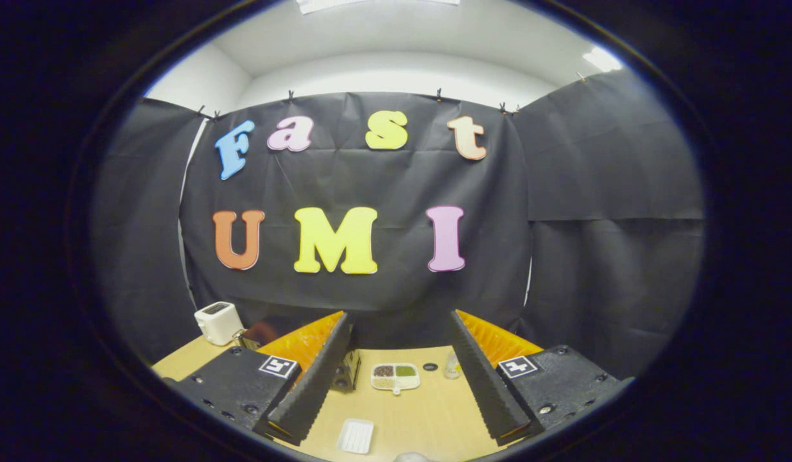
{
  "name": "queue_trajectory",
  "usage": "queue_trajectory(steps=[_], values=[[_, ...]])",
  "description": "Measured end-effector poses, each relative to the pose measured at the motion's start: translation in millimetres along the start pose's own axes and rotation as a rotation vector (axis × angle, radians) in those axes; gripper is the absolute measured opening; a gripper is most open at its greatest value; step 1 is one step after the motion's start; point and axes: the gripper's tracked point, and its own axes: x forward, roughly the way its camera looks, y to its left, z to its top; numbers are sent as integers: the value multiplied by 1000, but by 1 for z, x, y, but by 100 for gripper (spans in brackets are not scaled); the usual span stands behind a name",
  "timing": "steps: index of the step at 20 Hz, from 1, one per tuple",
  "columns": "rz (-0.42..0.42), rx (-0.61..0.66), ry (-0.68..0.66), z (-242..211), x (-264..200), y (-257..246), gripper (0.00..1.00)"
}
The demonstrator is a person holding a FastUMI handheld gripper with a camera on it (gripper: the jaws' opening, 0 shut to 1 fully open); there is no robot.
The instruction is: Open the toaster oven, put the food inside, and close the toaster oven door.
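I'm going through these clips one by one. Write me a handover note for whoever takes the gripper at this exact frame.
Gripper: open, fingers wide apart, holding nothing, above the table.
Toaster oven: mostly hidden behind the left finger; door state can't be told.
Divided dish: between the fingers, further along the table, with some food in it.
White tray: nearer, also between the fingers.
White toaster: far left.
Done: nothing evident. Left: open the oven, load food, close door.

No readable words or numbers here
A square coded marker (279, 366) tops each side of the gripper (398, 316), fingers spread apart
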Motion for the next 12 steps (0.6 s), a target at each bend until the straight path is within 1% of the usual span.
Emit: queue_trajectory(steps=[2,4,6,12], values=[[24,2,-5,-2,-3,-2,99],[26,-8,-4,-6,-7,-9,99],[28,7,-12,-6,-12,-15,99],[-44,22,1,-15,-21,-53,99]])
